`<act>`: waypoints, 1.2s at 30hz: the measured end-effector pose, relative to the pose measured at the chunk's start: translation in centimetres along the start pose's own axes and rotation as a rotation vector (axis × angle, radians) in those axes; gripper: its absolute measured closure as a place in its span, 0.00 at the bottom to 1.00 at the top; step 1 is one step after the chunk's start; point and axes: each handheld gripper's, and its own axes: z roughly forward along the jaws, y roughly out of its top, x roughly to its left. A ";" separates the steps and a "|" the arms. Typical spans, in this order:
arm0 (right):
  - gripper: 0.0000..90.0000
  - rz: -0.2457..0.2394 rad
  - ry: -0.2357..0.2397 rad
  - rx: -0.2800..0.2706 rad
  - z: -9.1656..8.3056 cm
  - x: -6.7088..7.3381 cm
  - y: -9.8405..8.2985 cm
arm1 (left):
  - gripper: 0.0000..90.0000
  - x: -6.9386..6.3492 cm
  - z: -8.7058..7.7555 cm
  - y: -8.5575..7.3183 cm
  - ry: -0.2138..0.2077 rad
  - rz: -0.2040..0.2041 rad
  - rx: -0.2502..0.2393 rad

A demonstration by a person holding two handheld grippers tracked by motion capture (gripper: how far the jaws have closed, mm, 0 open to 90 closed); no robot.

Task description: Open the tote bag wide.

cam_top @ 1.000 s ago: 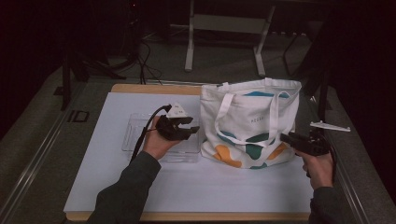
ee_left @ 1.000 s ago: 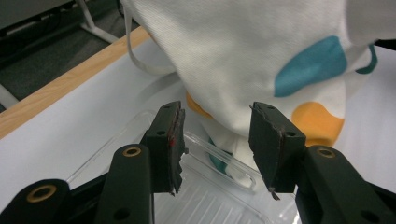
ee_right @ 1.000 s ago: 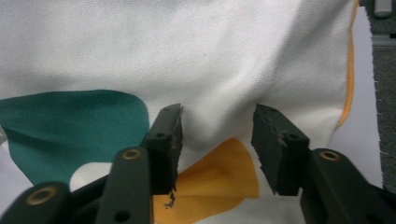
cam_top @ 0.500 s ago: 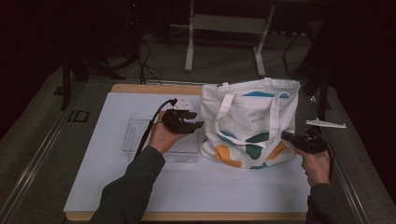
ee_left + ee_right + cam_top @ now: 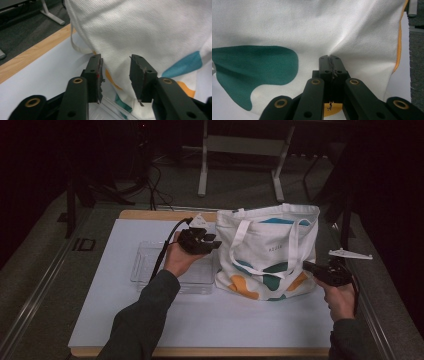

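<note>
A white tote bag [image 5: 270, 250] with teal and orange shapes stands on the white mat [image 5: 225, 320]. My right gripper [image 5: 306, 266] is at its lower right corner. In the right gripper view the jaws [image 5: 331, 60] are shut on a pinch of the bag's cloth [image 5: 287, 25], which creases around the tips. My left gripper [image 5: 216, 245] hovers at the bag's left side. Its jaws [image 5: 115, 72] have just been closing but still stand apart, with the bag's cloth [image 5: 150, 30] just past the tips and nothing pressed between them.
A clear plastic tray [image 5: 150, 262] lies on the mat left of the bag, under my left hand. The table's wooden edge [image 5: 150, 215] runs along the back. Beyond it stand a desk's metal legs [image 5: 202, 165] on a dark floor.
My left gripper has moved right and toward the far side, closer to the bag's left edge. The right hand and the bag have stayed where they were.
</note>
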 end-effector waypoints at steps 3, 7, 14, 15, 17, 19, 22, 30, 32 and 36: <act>1.00 -0.001 0.000 -0.001 -0.1 0.0 0.0 | 0.65 0.1 0.3 0.2 -0.005 -0.017 0.012; 1.00 -0.010 -0.001 -0.002 -0.3 0.1 0.0 | 0.58 0.3 0.5 0.1 0.035 -0.032 0.024; 1.00 -0.006 -0.003 -0.006 -0.2 0.2 0.0 | 0.58 1.1 1.4 0.1 -0.004 -0.084 0.028; 1.00 -0.009 -0.003 -0.006 -0.2 0.1 0.0 | 0.65 1.1 1.5 0.1 -0.027 -0.093 0.026; 1.00 -0.010 -0.004 -0.007 -0.3 0.1 0.0 | 0.78 1.1 1.6 0.1 -0.039 -0.095 0.030; 1.00 -0.010 -0.007 -0.009 -0.4 0.1 0.0 | 0.88 0.7 1.6 0.3 -0.034 -0.064 0.036; 1.00 -0.007 0.000 -0.030 -0.9 0.2 0.1 | 0.95 0.2 1.3 0.4 -0.029 -0.037 0.033; 0.81 0.024 -0.013 -0.028 -0.8 -0.1 0.1 | 0.94 0.3 1.3 0.3 -0.025 -0.028 0.041; 0.66 0.032 -0.017 -0.025 -0.5 -0.2 0.0 | 0.94 0.3 1.3 0.3 -0.025 -0.027 0.040; 0.63 0.069 -0.024 0.015 0.5 -0.5 0.0 | 0.94 0.2 1.4 0.3 -0.022 -0.027 0.035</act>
